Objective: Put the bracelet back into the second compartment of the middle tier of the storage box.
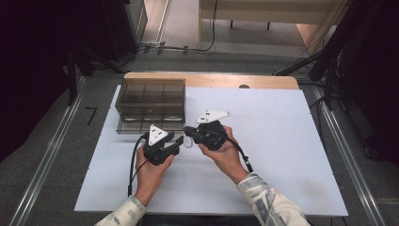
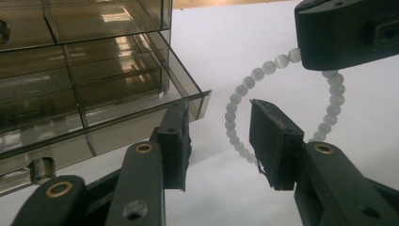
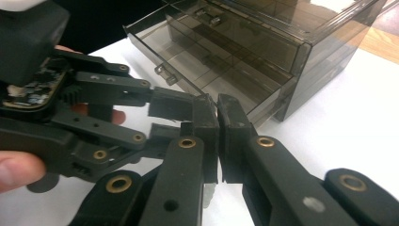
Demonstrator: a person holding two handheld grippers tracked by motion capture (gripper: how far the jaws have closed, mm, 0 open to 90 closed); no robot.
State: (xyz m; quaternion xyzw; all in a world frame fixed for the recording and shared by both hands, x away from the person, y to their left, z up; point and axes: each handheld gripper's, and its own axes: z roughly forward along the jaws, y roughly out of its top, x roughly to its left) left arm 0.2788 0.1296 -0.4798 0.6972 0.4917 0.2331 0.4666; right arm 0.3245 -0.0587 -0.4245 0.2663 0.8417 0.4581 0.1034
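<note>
A bracelet of pale round beads (image 2: 235, 99) hangs as a loop from my right gripper (image 2: 329, 47), whose jaws are shut on its top. In the high view the bracelet (image 1: 189, 142) dangles just above the white board, between the two hands. My left gripper (image 2: 219, 141) stands open, with the loop's left strand in the gap close to the right pad (image 2: 270, 136) and no pad pressing on it. Seen from above, the left gripper (image 1: 179, 141) sits just left of the right gripper (image 1: 187, 130). In the right gripper view its own jaws (image 3: 218, 136) are nearly together.
A smoky clear drawer box (image 1: 150, 103) stands at the back left of the white board (image 1: 282, 141). Its bottom drawer (image 2: 141, 113) is pulled out toward the grippers, with dividers inside. The board's right half lies bare. Cables trail from both grippers.
</note>
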